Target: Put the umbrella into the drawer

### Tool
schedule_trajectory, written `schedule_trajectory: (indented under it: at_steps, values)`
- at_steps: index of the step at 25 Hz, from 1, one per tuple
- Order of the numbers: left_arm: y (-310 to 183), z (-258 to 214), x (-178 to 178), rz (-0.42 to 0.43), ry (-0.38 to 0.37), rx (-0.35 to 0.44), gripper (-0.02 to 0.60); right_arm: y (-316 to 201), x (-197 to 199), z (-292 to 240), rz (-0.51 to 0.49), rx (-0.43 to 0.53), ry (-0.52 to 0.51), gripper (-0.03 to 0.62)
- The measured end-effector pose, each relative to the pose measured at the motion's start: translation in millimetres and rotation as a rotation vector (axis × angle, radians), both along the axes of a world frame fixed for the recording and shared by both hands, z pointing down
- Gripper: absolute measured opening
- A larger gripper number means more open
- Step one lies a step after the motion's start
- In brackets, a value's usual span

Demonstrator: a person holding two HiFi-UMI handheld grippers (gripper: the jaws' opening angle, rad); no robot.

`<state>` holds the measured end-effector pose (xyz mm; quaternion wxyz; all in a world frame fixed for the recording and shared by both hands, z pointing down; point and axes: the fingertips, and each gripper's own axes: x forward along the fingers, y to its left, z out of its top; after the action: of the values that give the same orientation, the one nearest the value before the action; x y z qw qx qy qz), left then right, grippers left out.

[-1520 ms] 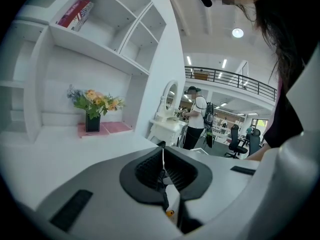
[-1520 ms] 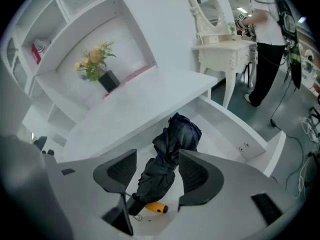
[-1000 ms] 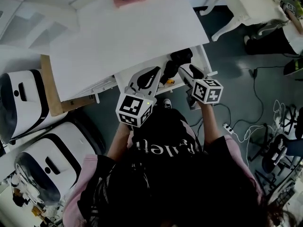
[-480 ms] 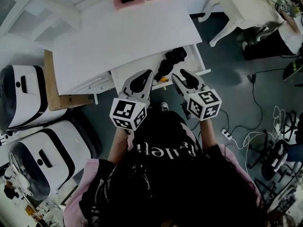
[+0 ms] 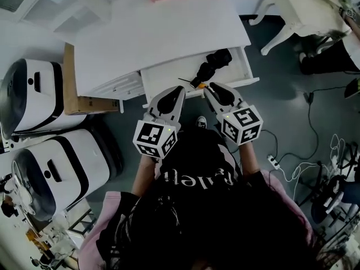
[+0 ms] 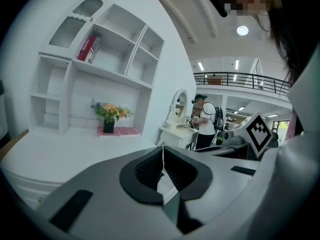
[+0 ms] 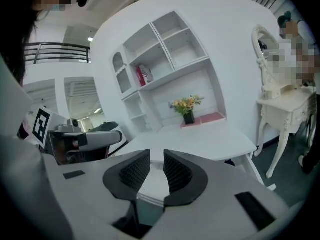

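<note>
Bright and even right now, lit from above by a round white ceiling lamp and long white strip lights. Close to glare on the glossy white desk top. Strongly bowed and black-rimmed at both gripper views' edges. Deep shadow in the cleft of the grey plastic left gripper. Murkier low in head view.

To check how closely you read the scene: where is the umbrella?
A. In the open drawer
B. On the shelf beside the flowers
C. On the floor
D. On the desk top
A: in the head view the umbrella lies inside the open drawer, below the desk top's edge.
</note>
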<state>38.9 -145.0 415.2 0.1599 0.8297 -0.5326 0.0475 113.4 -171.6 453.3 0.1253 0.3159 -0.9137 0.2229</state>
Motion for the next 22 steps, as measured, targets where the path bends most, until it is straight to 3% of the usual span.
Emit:
schedule_trajectory:
  at_steps: [10, 22]
  values:
    - [26.5, -17.4, -18.5, 0.037, -0.006, 0.038, 0.017, 27.9, -35.6, -12.5, -0.018, 0.036, -0.002, 0.074]
    - [119.5, -17.8, -113.1, 0.053, 0.029, 0.065, 0.017, 136.0, -126.0, -10.4, 0.032, 0.028, 0.011, 0.071]
